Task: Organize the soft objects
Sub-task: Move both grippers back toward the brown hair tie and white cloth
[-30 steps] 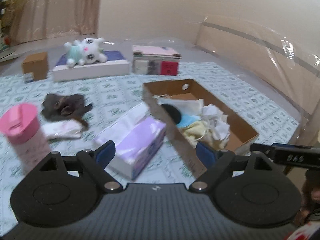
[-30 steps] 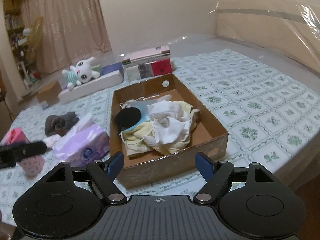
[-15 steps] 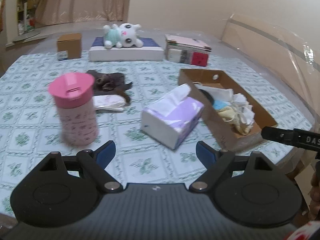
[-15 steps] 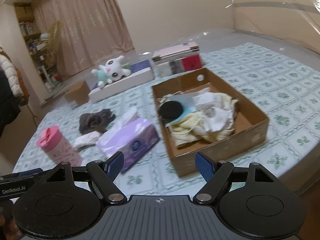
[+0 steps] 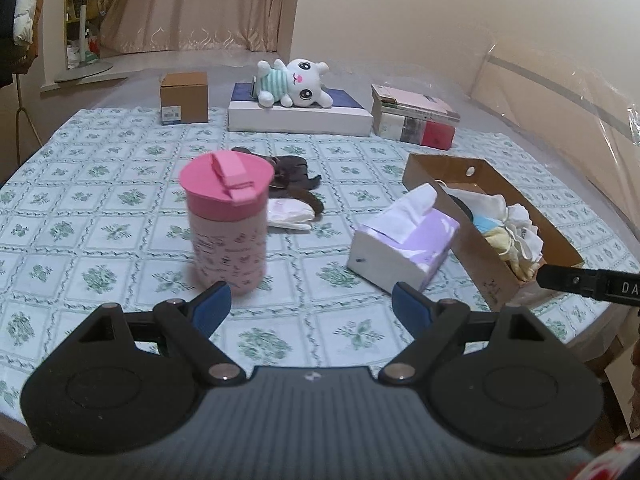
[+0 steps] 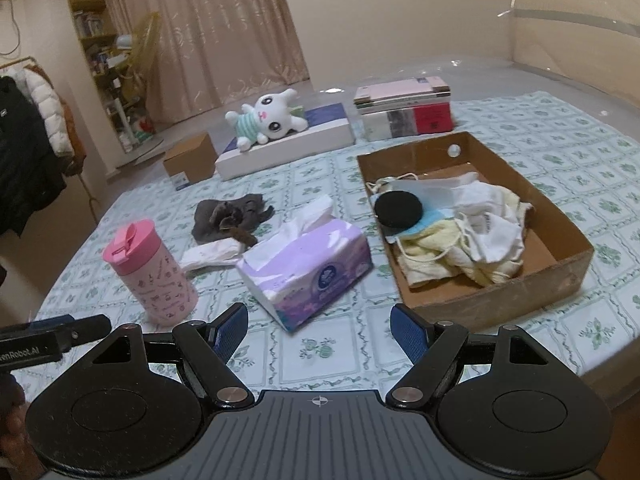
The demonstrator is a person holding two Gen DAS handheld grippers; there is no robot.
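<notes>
Soft cloths [image 6: 460, 236] partly sorted into the shallow brown cardboard box [image 6: 560, 264], far right.
I hold both grippers, left [image 5: 311, 307] and right [image 6: 319, 327], spread and empty; dark brown rag [image 6: 230, 218] and white sock [image 6: 210, 254] remain left of it.

You are in a lived-in room of a home. Long beige curtains [image 6: 224, 36] fill the upper middle of the frame, crowded bookshelves [image 6: 100, 36] stand at upper left, coats [image 6: 28, 136] hang at the far left, and a patterned tablecloth [image 6: 520, 152] covers the table below.
</notes>
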